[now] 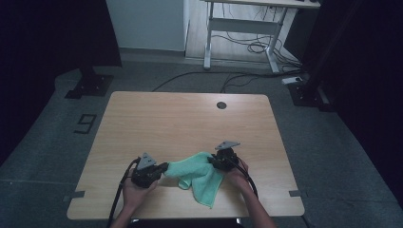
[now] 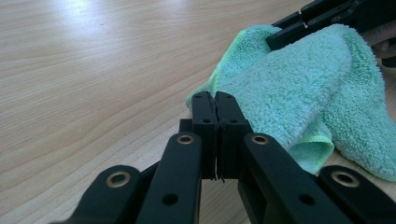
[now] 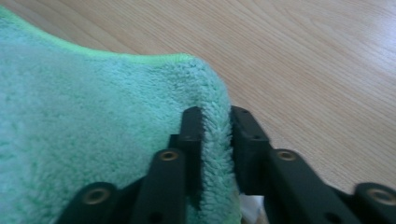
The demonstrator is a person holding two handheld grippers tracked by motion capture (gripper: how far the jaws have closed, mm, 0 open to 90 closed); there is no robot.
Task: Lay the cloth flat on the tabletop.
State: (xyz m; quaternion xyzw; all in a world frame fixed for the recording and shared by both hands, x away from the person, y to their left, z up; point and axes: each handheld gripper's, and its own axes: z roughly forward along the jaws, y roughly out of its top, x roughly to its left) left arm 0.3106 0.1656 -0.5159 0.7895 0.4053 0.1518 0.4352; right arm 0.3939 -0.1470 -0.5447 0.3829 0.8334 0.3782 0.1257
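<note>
Green cloth [image 1: 197, 175] on table [image 1: 180, 118]: left gripper [image 1: 164, 168] clenched on corner, right gripper [image 1: 212, 161] pinching opposite fold. Lift evenly, keep both nips firm, avoid slack.

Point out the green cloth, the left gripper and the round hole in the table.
green cloth [image 1: 197, 171], high view, middle of its bunched folds.
left gripper [image 2: 217, 100], left gripper view, between its closed fingertips.
round hole [image 1: 221, 105], high view, its dark centre.

Green cloth [image 1: 199, 174] on wooden table [image 1: 180, 121]
</note>
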